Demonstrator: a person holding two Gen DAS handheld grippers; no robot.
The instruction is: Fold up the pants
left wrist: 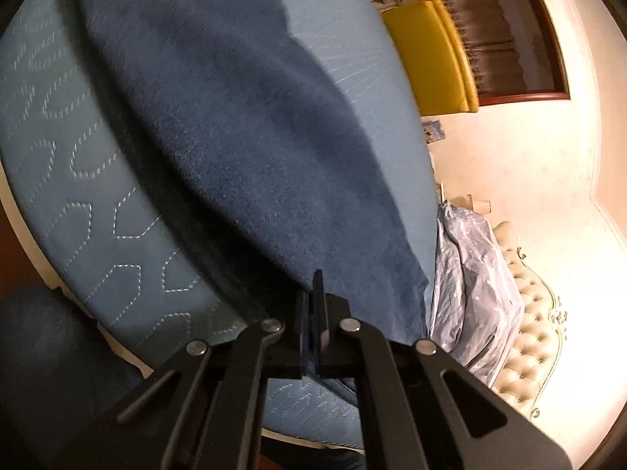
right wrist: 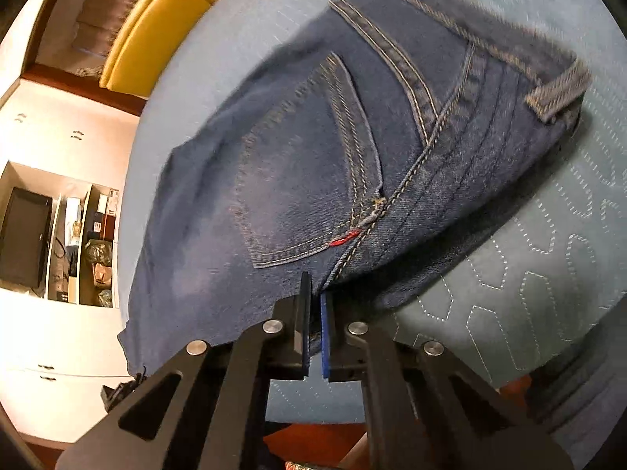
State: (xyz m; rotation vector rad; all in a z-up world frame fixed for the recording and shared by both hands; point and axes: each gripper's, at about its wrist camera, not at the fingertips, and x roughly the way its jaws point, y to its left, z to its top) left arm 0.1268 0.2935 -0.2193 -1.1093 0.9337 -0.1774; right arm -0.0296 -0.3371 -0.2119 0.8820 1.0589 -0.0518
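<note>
Dark blue jeans (right wrist: 313,164) lie on a light blue quilted bedspread (right wrist: 529,274). In the right wrist view I see the seat, a back pocket with a red tab, and the waistband at the upper right. My right gripper (right wrist: 316,293) is shut on the jeans at the side seam near the pocket. In the left wrist view a plain leg panel of the jeans (left wrist: 219,125) stretches away over the bedspread (left wrist: 62,149). My left gripper (left wrist: 316,286) is shut on its near edge, lifting the cloth slightly.
A yellow chair (left wrist: 431,55) stands by a dark curtained window beyond the bed. A silver-blue pillow (left wrist: 470,274) and a tufted cream headboard (left wrist: 533,313) lie at the right. White cabinets with open shelves (right wrist: 58,243) show at the left of the right wrist view.
</note>
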